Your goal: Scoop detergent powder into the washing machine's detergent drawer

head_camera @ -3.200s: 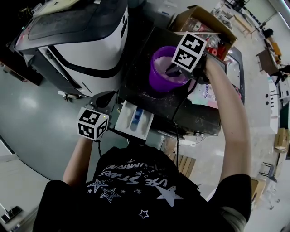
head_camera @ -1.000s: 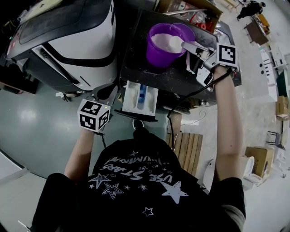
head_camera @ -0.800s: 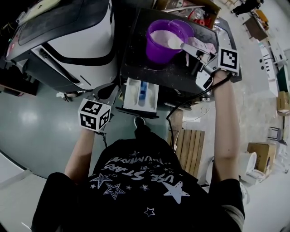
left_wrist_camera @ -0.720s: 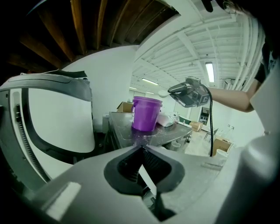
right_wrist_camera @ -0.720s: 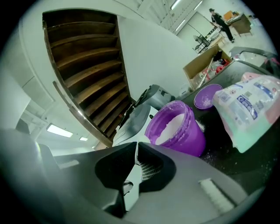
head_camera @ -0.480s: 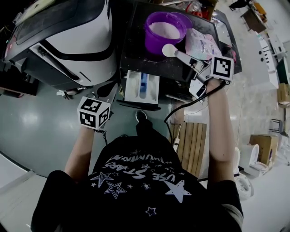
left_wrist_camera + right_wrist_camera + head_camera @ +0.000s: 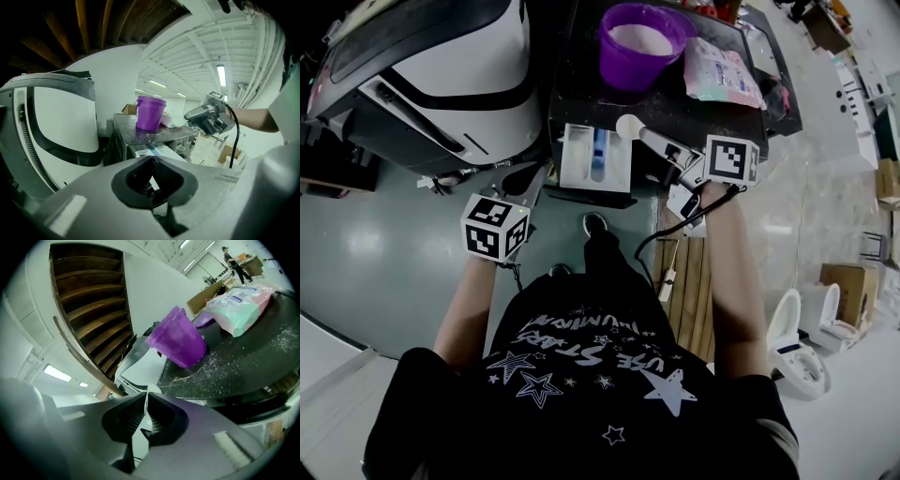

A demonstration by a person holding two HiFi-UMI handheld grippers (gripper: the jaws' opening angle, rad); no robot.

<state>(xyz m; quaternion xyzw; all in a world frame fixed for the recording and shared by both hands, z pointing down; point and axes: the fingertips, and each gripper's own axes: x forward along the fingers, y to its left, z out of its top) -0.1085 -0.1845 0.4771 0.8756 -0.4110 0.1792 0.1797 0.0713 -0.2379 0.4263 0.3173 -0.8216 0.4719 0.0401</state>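
Right gripper (image 7: 677, 153): clenched on the grey handle of the white scoop (image 7: 628, 125). The right gripper view confirms it, with a thin white strip pinched between the two dark pads. The scoop head sits at the far right corner of the detergent drawer (image 7: 581, 159); what it carries cannot be made out.

Left gripper (image 7: 152, 159): jaws closed tip to tip, with nothing between them. It is held to the left of the drawer and nearer the person, and it looks toward the drawer front.

Detergent drawer: pulled out from the front of the dark-topped machine (image 7: 703, 112). It has white compartments, with a blue insert (image 7: 598, 148) along the middle.

Behind the drawer, on the dark top, stands a purple bucket (image 7: 642, 42) with white powder inside. A pale detergent bag (image 7: 722, 70) lies flat just right of the bucket. Loose powder (image 7: 248, 357) is scattered over the top around the bucket's base.

Left of the drawer stands a white appliance with a black band (image 7: 441, 66). Wooden slats (image 7: 686, 281) lie on the floor to the right of the drawer, on the person's side. A black cable (image 7: 652, 253) hangs from the right gripper down past the drawer's right edge.
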